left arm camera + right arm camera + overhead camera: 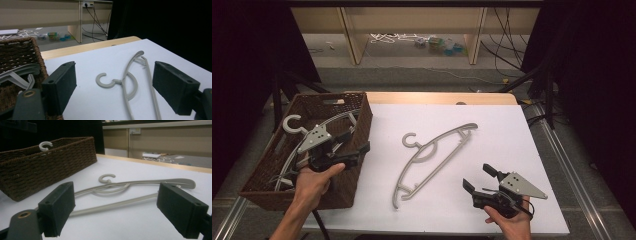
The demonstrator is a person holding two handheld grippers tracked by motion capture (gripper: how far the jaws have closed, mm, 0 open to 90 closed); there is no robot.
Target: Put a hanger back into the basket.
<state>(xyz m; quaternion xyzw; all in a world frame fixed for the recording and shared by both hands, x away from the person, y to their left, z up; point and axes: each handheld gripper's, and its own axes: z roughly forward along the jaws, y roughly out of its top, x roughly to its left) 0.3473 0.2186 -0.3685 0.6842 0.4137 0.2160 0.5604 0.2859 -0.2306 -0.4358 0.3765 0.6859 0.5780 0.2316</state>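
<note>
Left gripper is over the basket, jaws spread wide with nothing between them, and the right gripper sits low at the near right of the white table, jaws just as wide and just as empty. Two grippers, two hands, one basket, and one grey hanger lying flat and diagonal mid-table, hook toward the basket, touched by neither gripper. Inside the basket there is at least one more hanger, its hook poking up at the far left; the tangle below it could be two or three, hard to count from above. The left hand wraps its gripper from below, forearm rising from the bottom edge; the right hand cups its gripper from beneath, pointed toward the loose hanger. The left gripper view adds the hanger arms resting against the basket's inner wall; the right gripper view adds the basket's woven outer side, with that hook peeking over the rim.
</note>
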